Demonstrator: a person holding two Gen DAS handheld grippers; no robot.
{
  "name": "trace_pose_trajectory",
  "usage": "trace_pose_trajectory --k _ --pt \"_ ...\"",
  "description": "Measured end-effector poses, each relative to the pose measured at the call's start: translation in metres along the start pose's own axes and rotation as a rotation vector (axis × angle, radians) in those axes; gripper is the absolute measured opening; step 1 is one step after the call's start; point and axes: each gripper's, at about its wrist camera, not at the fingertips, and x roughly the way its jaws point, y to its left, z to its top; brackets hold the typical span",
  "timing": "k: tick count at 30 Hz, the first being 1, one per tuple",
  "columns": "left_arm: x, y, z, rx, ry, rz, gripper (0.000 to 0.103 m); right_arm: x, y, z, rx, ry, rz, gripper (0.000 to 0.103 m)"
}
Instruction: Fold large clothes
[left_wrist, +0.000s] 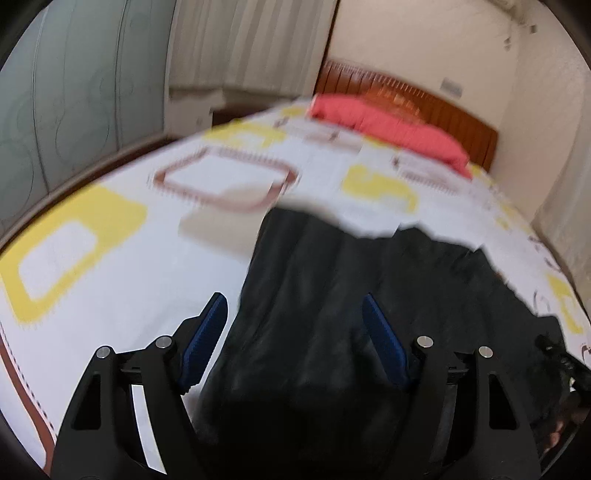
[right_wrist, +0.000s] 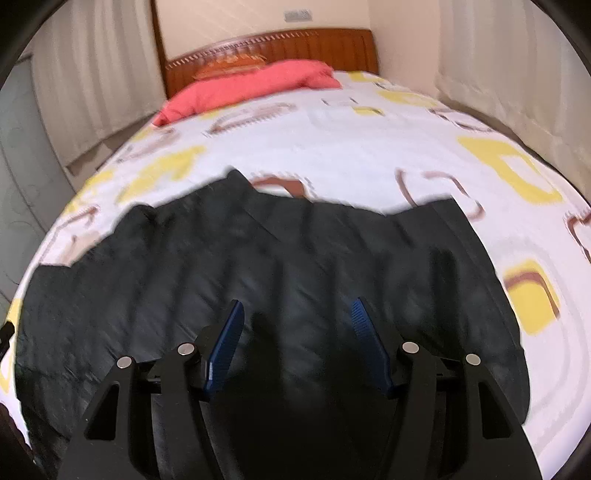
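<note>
A large black garment (left_wrist: 351, 295) lies spread flat on the bed; it also fills the near half of the right wrist view (right_wrist: 258, 266). My left gripper (left_wrist: 293, 306) is open and empty above the garment's left edge, its left finger over the sheet. My right gripper (right_wrist: 297, 308) is open and empty above the middle of the garment. Both views are blurred. The garment's near edge is hidden under the grippers.
The bed has a white sheet (right_wrist: 351, 147) with yellow and brown squares. A red pillow (right_wrist: 251, 88) lies at the wooden headboard (right_wrist: 295, 46). Curtains (right_wrist: 92, 74) hang on both sides. A pale flat patch (left_wrist: 218, 221) lies on the sheet left of the garment.
</note>
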Motion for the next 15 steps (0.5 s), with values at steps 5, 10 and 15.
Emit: trace_pose_trajectory --k 5,10,15 --pt "0.038 -0.030 0.009 0.042 0.025 -0.012 0.077 0.028 0.024 0.006 -0.020 0.016 0.008 0.060" --pt "0.086 -0.039 -0.013 0.103 0.137 0.034 0.079 0.055 0.029 -0.003 -0.053 0.036 -0.038 0.063" --pt "0.092 -0.035 -0.020 0.106 0.153 0.037 0.082 0.058 0.033 -0.009 -0.070 0.003 -0.060 0.063"
